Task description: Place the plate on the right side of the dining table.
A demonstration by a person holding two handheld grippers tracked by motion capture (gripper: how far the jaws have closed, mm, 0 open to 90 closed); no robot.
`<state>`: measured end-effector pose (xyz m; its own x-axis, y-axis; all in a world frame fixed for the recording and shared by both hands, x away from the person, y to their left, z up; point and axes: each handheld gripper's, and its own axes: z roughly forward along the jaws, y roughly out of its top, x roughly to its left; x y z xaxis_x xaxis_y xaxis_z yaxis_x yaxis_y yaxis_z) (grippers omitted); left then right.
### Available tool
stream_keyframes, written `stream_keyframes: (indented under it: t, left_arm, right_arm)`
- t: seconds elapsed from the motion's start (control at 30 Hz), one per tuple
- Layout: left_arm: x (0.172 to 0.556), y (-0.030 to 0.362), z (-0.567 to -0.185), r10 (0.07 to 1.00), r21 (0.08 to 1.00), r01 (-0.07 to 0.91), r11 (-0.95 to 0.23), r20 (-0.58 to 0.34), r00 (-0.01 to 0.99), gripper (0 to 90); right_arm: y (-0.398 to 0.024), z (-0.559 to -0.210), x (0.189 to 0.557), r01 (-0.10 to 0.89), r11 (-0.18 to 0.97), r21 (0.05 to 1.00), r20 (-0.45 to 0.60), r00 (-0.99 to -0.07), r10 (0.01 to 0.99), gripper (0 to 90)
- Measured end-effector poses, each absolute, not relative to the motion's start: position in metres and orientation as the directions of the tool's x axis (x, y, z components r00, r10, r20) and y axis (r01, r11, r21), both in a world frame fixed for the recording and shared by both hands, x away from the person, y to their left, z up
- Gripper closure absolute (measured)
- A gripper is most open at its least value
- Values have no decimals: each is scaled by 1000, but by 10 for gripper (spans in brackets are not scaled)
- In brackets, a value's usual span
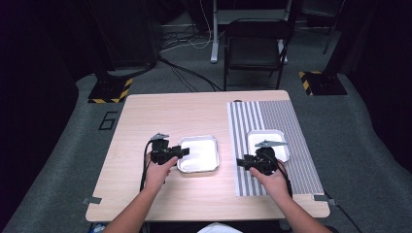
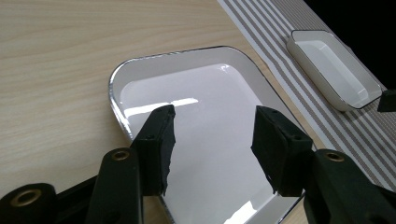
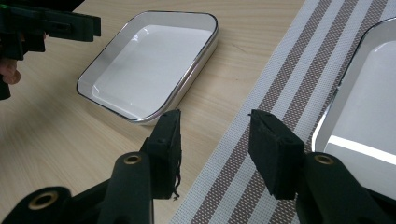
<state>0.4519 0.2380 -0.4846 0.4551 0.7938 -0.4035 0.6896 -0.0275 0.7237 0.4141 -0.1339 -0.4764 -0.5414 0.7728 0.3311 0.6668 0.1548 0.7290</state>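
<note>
A large white tray (image 1: 198, 154) with a dark rim lies on the wooden table (image 1: 160, 116), and it holds nothing. A smaller white tray (image 1: 266, 140) sits on a striped mat (image 1: 272, 145) at the right. My left gripper (image 1: 185, 152) reaches over the large tray's left edge. In the left gripper view its jaws (image 2: 212, 135) stand open above the tray's rim (image 2: 113, 86), with nothing between them. My right gripper (image 1: 239, 163) points left at the mat's near left edge. Its jaws (image 3: 215, 135) are open over the border between mat (image 3: 280, 88) and wood.
A black folding chair (image 1: 256, 46) stands beyond the table's far edge, with cables on the floor. The small tray (image 2: 334, 70) lies far right in the left gripper view. In the right gripper view the large tray (image 3: 149, 65) is ahead and the left gripper (image 3: 93, 25) is top left.
</note>
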Motion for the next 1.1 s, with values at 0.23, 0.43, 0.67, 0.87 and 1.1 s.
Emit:
stream_keyframes:
  t: [0.23,0.43,0.67,0.87,1.1]
  left_arm:
    - [451,253,-492,815,721,693,-14,-393,426,480]
    - [452,264,-492,827,730,684,1,-385,409,480]
    - [454,273,-496,850,731,682,-22,-345,398,478]
    - [457,280,-499,867,727,686,-17,-331,372,469]
    - [460,290,-501,883,721,693,3,-327,336,461]
  right_arm:
    - [-127,-483,412,624,218,750,256,-578,775,535]
    - [-123,-489,410,633,214,744,279,-585,761,535]
    - [-123,-495,409,611,235,756,256,-606,753,529]
    - [-118,-500,407,590,280,757,224,-637,738,513]
    - [-110,-503,404,549,334,766,178,-681,710,503]
